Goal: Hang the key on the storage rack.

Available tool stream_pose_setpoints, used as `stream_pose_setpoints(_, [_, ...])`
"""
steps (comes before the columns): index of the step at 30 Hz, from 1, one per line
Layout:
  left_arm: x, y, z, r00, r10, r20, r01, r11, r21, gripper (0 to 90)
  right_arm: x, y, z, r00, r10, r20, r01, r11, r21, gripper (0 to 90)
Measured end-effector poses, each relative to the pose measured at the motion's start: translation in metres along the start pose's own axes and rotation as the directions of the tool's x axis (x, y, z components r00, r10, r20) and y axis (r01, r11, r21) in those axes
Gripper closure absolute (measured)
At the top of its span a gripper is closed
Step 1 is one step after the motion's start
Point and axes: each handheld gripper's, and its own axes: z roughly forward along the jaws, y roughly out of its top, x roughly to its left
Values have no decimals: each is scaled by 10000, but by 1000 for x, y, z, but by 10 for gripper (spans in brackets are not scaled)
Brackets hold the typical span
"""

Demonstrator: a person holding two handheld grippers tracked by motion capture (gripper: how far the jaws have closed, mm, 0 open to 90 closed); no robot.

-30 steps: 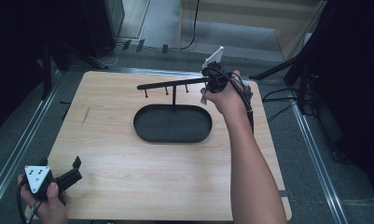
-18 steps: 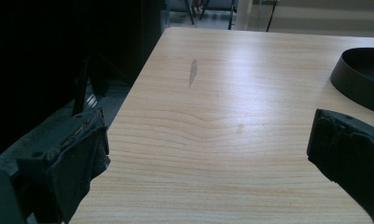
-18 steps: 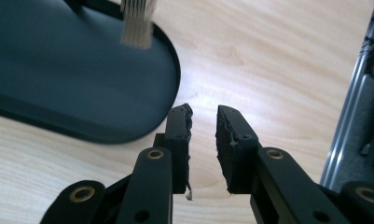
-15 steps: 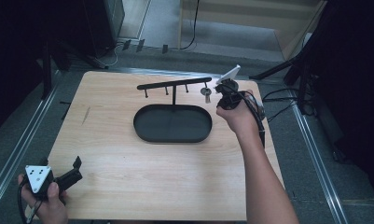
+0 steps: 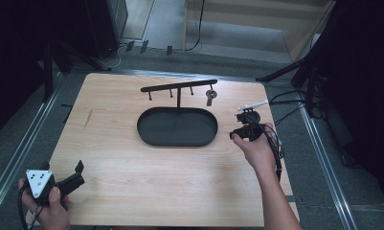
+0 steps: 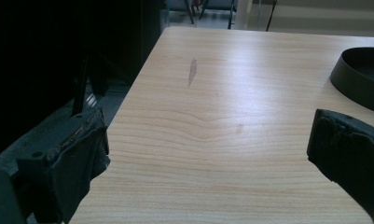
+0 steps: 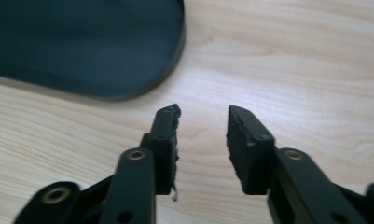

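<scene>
A black oval tray (image 5: pixel 141 129) lies mid-table, and a black T-shaped rack (image 5: pixel 180 87) with several pegs rises from its back edge. A small silver metal piece (image 5: pixel 210 95) hangs from the rack's rightmost peg. My right gripper (image 5: pixel 237 128) is held low just right of the tray. It is open by a narrow gap (image 7: pixel 202 116), with nothing between its jaws, and the tray's rim (image 7: pixel 170 60) lies ahead to its left. My left gripper (image 5: pixel 78 173) rests at the table's near left corner, wide open and empty (image 6: pixel 208 135), with the tray's edge (image 6: pixel 357 88) far to its right.
The wooden table (image 5: pixel 113 158) has bare room in front of the tray and to its left. A faint grey streak (image 6: pixel 192 72) marks the left side. Cables and stand legs (image 5: pixel 295 72) lie on the floor past the right edge, and metal rails (image 5: pixel 17 153) flank the table.
My right gripper has drawn back from the rack's right end and dropped beside the tray. The silver piece stays hanging on the peg. The left gripper has not moved.
</scene>
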Motion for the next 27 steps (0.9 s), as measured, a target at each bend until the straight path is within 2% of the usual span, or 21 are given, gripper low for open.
stream_pose_setpoints(3, [-1, 0, 0, 10000, 48, -28, -48, 10000, 20, 0, -3, -17, 2, 9991, 39, 424, -11, 9978, -661, 406])
stream_pose_setpoints(5, [-1, 0, 0, 10000, 59, -23, -59, 10000, 13, 0, -5, -27, 2, 9985, 288, 474, -237, 9941, -1054, 227])
stream_pose_setpoints(6, [-1, 0, 0, 10000, 52, -22, -52, 10000, 17, 0, -6, -33, 2, 9981, 397, 470, -332, 9909, -1306, 169])
stream_pose_setpoints(9, [-1, 0, 0, 10000, 37, -35, -37, 10000, 1, 0, -13, -49, 1, 9953, 957, 155, -903, 9734, -2106, 77])
stream_pose_setpoints(11, [-1, 0, 0, 10000, 54, -55, -54, 10000, 16, 0, -18, -60, 3, 9950, 1000, -80, -987, 9621, -2542, 0])
stream_pose_setpoints(13, [-1, 0, 0, 10000, 79, -41, -79, 10000, -9, 0, -22, -72, 5, 9964, 851, 60, -791, 9483, -3073, 0])
stream_pose_setpoints(17, [-2, 0, 0, 9999, 101, -65, -102, 9999, -18, 0, -31, -95, 12, 9959, 883, 194, -750, 9269, -3677, 0])
stream_pose_setpoints(19, [-2, 0, 0, 9999, 162, -53, -162, 9999, -21, 0, -36, -106, 17, 9948, 966, 321, -775, 9233, -3761, 0])
stream_pose_setpoints(21, [-2, 0, 0, 9998, 174, -58, -174, 9998, -18, 0, -42, -118, 21, 9949, 919, 416, -679, 9153, -3971, 0])
stream_pose_setpoints(27, [-3, 0, 0, 9997, 215, -78, -216, 9998, -43, 0, -61, -150, 27, 9892, 1295, 680, -829, 8794, -4687, 0])
